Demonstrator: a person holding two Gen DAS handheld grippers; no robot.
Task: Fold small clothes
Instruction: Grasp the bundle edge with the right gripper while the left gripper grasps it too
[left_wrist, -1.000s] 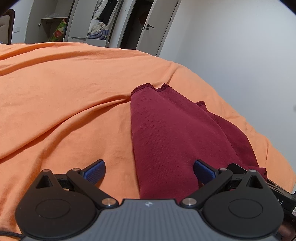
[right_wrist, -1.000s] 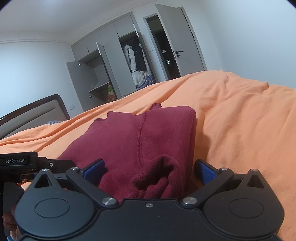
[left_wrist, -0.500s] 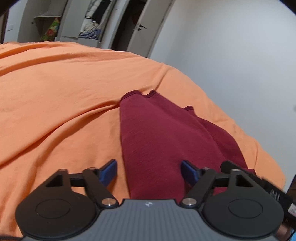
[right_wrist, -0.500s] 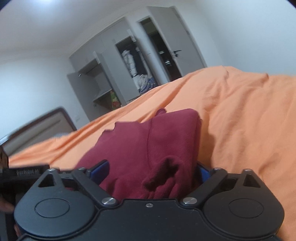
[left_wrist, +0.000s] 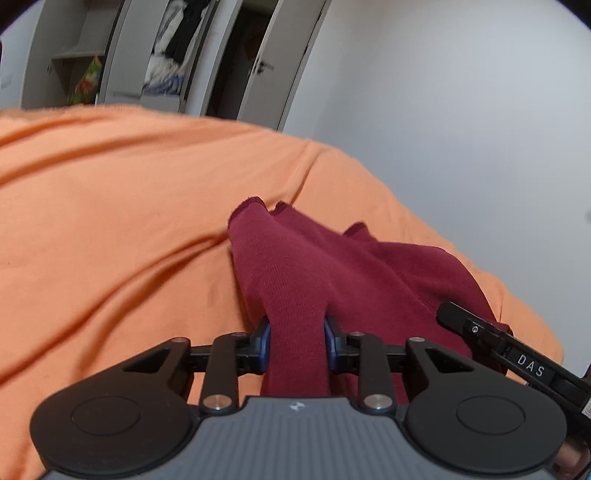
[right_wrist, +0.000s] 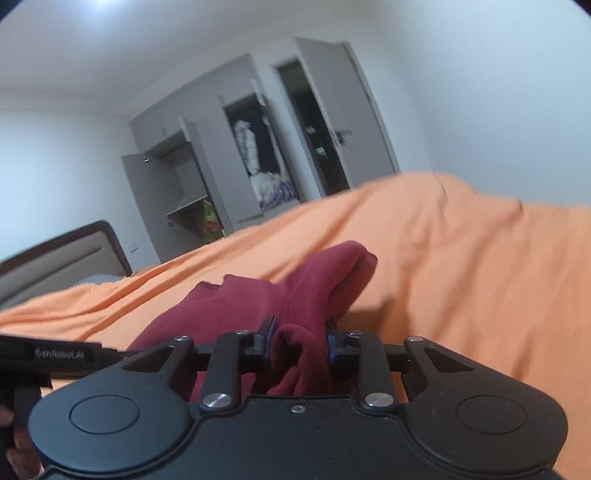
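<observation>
We have the maroon garment (left_wrist: 332, 273) lying partly folded on the orange bedsheet (left_wrist: 110, 221), and each tool has a bite of its near edge: the left gripper (left_wrist: 297, 343) has its jaws pinching a narrow ridge of cloth between the blue pads (left_wrist: 264, 341), and the right gripper (right_wrist: 299, 341) has its jaws pressed onto a thicker, bunched wad at the other near corner. The far hem lies flat on the bed, toward the wardrobe (right_wrist: 258, 155). We judge the step in hand to be carrying this near edge up and over to the far edge. To do it well we should raise both corners level and together, keeping the cloth between them lightly taut so it does not sag or twist, and lift only high enough to clear the layer underneath. The right bite is lumpy, so we should watch for a layer slipping out. We should lay the edge down square on the far hem before letting go.
</observation>
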